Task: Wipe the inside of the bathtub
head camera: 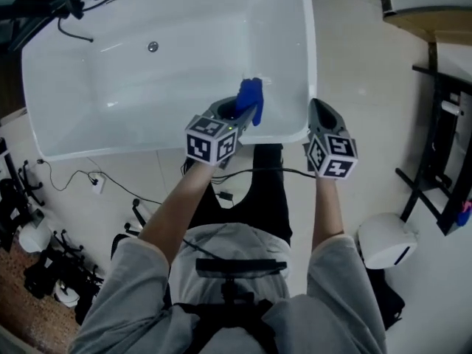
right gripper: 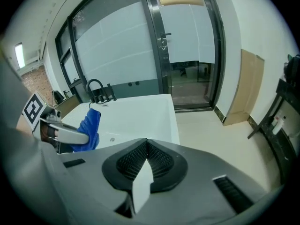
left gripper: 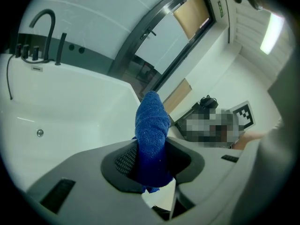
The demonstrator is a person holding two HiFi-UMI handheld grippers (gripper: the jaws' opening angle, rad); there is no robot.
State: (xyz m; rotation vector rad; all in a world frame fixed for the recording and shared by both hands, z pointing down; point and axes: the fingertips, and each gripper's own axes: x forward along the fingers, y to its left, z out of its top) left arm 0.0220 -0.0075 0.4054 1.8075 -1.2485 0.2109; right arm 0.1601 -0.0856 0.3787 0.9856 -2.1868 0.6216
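Blue nubby terry cloth point(left gripper: 151, 130) clamped upright in left gripper point(head camera: 245, 109) jaws, held above near rim of glossy white bathtub point(head camera: 133, 80). Jaws of right gripper point(head camera: 319, 113) pressed together, empty, beside tub's near-right corner.

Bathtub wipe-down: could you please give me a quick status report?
Left gripper shut on blue cloth; right gripper shut, empty. Cloth over near end of bathtub, wiping contact not visible. Nothing seen blocking inside.

Glass door point(right gripper: 187, 46) dead ahead, dark frame all round. Left of the door, a black curved faucet point(right gripper: 96, 90). Right of it, a brown cardboard panel point(right gripper: 243, 86) against the wall; farther right again, a black rack point(right gripper: 283, 111).
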